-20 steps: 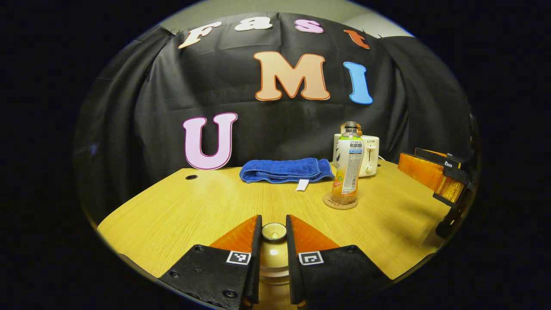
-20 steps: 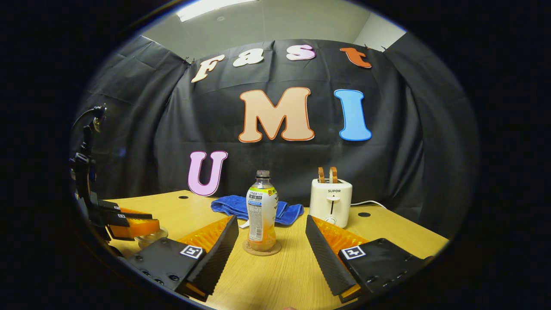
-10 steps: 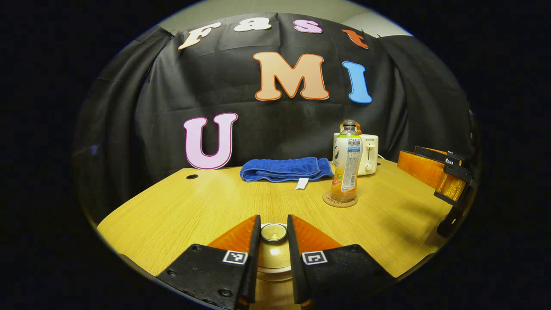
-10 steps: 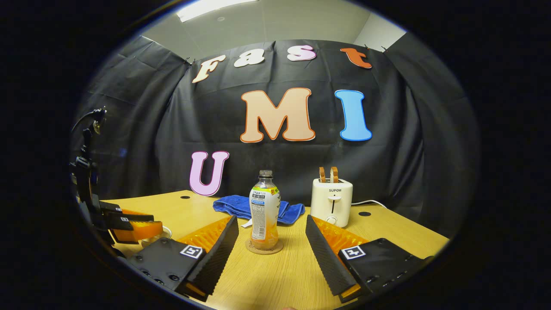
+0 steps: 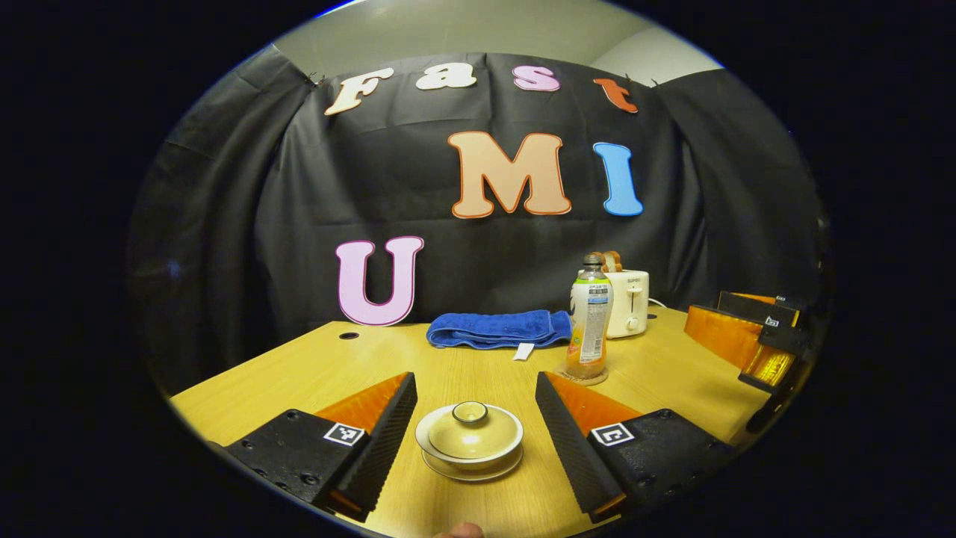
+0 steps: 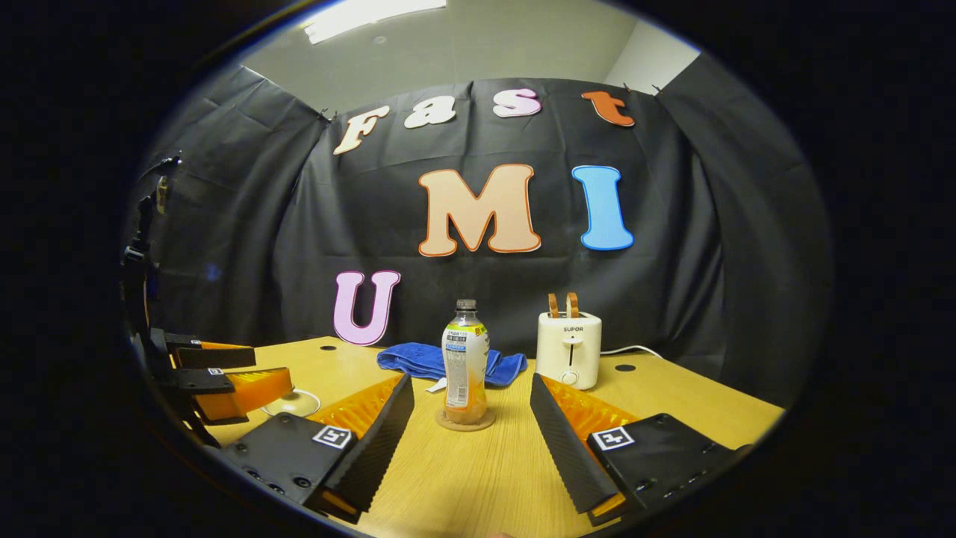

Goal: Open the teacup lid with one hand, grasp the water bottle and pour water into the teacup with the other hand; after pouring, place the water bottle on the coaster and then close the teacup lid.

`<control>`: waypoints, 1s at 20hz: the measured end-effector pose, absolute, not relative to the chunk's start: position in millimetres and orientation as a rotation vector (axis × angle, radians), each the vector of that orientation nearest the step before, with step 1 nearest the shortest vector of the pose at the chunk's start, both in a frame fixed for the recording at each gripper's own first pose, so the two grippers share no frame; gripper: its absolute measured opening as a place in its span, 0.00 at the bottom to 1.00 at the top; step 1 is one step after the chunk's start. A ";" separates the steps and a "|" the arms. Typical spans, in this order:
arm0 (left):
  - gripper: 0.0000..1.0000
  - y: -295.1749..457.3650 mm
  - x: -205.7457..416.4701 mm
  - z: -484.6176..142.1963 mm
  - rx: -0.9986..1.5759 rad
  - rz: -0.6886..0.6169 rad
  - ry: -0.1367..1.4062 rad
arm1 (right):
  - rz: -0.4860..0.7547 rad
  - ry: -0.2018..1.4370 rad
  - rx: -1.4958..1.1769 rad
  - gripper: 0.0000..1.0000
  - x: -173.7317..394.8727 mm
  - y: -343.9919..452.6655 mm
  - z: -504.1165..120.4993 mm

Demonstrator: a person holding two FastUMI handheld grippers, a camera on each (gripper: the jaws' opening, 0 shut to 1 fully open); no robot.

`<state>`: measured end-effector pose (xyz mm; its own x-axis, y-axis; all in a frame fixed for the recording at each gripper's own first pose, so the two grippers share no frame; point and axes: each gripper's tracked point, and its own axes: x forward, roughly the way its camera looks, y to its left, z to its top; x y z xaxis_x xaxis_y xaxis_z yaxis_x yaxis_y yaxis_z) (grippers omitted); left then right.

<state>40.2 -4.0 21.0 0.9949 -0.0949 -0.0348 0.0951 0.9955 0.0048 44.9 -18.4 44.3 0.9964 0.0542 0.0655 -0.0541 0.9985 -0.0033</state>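
- Since a second ago, the left tongs (image 5: 476, 418) have been opened and drawn back from the lid (image 5: 472, 429): they were closed about its knob then, and are now spread wide with the teacup (image 5: 470, 447) lying between them, untouched.
- The teacup is seen near the front edge of the bench (image 5: 314, 366), on its saucer, with the lid seated on it.
- The water bottle (image 5: 588, 327) stands upright on the coaster (image 5: 582, 376), farther back and to the right of the teacup; it appears uncapped, with a little orange liquid at the bottom.
- The right tongs (image 6: 472, 422) are held wide apart, with nothing between them, short of the bottle and lined up with it.
- With lid on and bottle on coaster, the task is judged finished or nearly so; the withdrawal is best made straight back and level, so that the knob is not clipped and the lid not shifted.
- A folded blue towel (image 5: 497, 329) lies at the far side, and a white toaster (image 6: 568, 350) to its right.
- "SUPOR" can be read on the toaster front in the right gripper view; the bottle's label is too small to make out.
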 end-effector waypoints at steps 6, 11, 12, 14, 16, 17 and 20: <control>0.94 -9.8 21.1 13.3 -0.001 -0.087 0.017 | 0.034 -0.046 0.020 0.99 20.5 -21.5 28.8; 0.94 -12.6 12.6 11.3 -0.016 -0.081 0.013 | -0.005 -0.038 0.006 0.99 10.5 -29.2 15.1; 0.94 -12.1 11.4 10.8 -0.015 -0.079 0.012 | -0.014 -0.033 0.002 0.95 9.4 -30.8 11.2; 0.94 -12.5 9.9 10.0 -0.017 -0.077 0.010 | -0.011 -0.017 0.005 1.00 6.9 -28.3 3.8; 0.94 -13.1 8.9 6.6 -0.018 -0.077 0.014 | -0.013 -0.010 0.004 1.00 6.1 -28.2 0.4; 0.94 -13.2 8.8 4.4 -0.019 -0.075 0.017 | -0.017 -0.009 0.001 0.99 5.7 -30.2 0.3; 0.94 -14.8 8.8 -6.7 -0.044 -0.076 0.041 | -0.011 -0.026 0.002 1.00 1.9 -27.2 2.9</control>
